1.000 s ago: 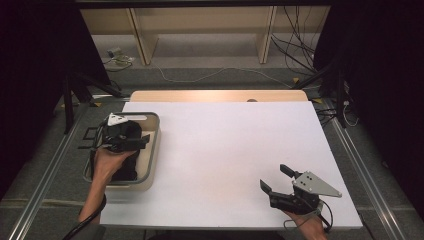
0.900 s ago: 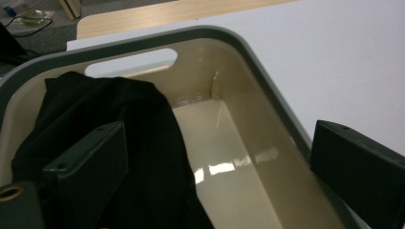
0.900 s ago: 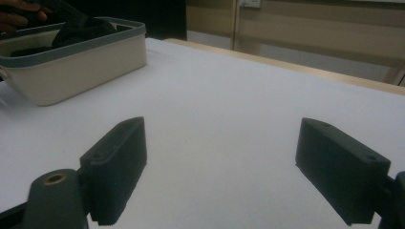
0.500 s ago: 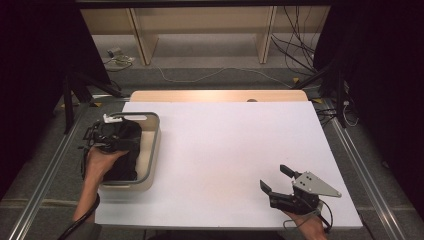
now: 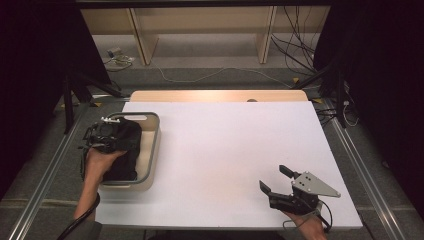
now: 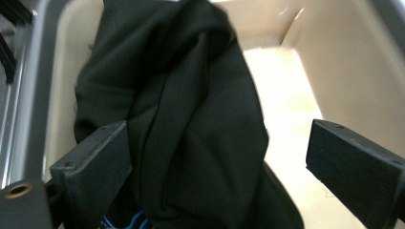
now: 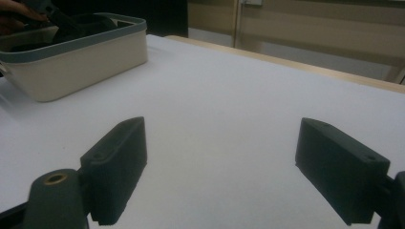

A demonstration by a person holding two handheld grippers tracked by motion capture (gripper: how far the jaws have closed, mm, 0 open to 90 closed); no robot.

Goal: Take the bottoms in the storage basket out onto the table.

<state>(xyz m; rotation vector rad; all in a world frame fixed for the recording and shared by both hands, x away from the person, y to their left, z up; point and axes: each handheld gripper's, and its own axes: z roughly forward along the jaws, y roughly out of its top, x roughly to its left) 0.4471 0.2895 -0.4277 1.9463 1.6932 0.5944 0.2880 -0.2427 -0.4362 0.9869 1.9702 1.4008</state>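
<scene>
- A black garment [image 5: 122, 150] is seen bundled inside a cream plastic basket with a grey rim [image 5: 152, 145], which stands at about 9 o'clock on the white worktop [image 5: 225, 150], close to its left edge.
- The left gripper [image 6: 215, 157] is lowered into the basket from above; in the high view it is seen over the garment [image 5: 106, 136], carried by the person's left hand [image 5: 100, 162].
- In the left gripper view, its jaws are set wide apart. The folded black cloth [image 6: 191, 119] lies between them, touching or just beside the jaw at 8 o'clock, while the jaw at 4 o'clock stands well apart from it over the bare basket floor [image 6: 286, 86]. Its jaws have just been closing a little, yet no clamp on the cloth is made.
- The right gripper [image 5: 277, 180] is rested at about 5 o'clock on the worktop, unclenched and empty; bare white surface is seen between its jaws in the right gripper view [image 7: 219, 162], with the basket [image 7: 81, 47] off at 10 o'clock.
- The step in hand is judged to be the reach for the garment, with the grasp not yet made.
- The next move would call for the jaws to be brought together on a thick fold, and the cloth then to be lifted clear of the basket rim.
- A thin pinch could slip, so a deep bite into the bundle is advised.
</scene>
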